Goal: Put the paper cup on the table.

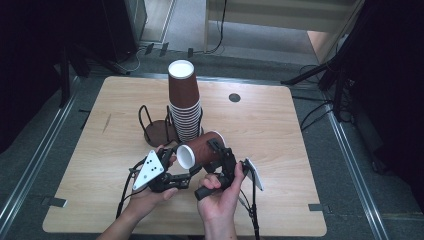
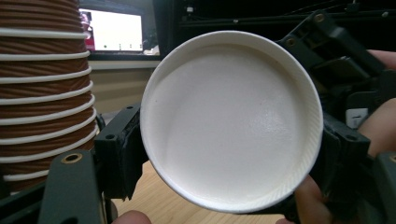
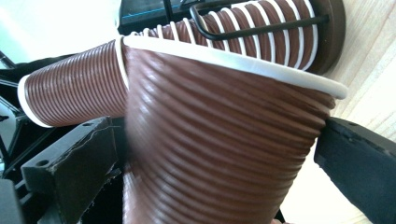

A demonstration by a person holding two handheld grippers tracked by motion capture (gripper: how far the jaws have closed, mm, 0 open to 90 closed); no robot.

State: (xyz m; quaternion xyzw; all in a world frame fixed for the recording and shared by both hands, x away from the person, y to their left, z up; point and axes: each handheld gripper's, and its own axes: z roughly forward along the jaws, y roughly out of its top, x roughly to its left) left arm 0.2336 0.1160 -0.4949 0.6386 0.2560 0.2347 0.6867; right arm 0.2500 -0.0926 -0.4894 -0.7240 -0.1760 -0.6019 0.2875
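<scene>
A brown ribbed paper cup (image 1: 202,147) lies on its side in the air above the table's front half. Its white base (image 2: 231,121) faces my left gripper (image 1: 179,161), whose jaws stand on either side of that base end and press on it. My right gripper (image 1: 212,156) comes in from the right and is shut across the cup's body (image 3: 219,149), just below the rolled white rim. Just behind stands a tall stack of upside-down cups (image 1: 184,107) in a black wire holder (image 1: 150,125).
The wooden table (image 1: 280,150) has a dark round grommet (image 1: 234,97) at the back. The holder's second bay at the left holds no cups. Black stand legs and cables (image 1: 320,80) lie on the floor at the right. A lit screen (image 2: 112,30) sits far back.
</scene>
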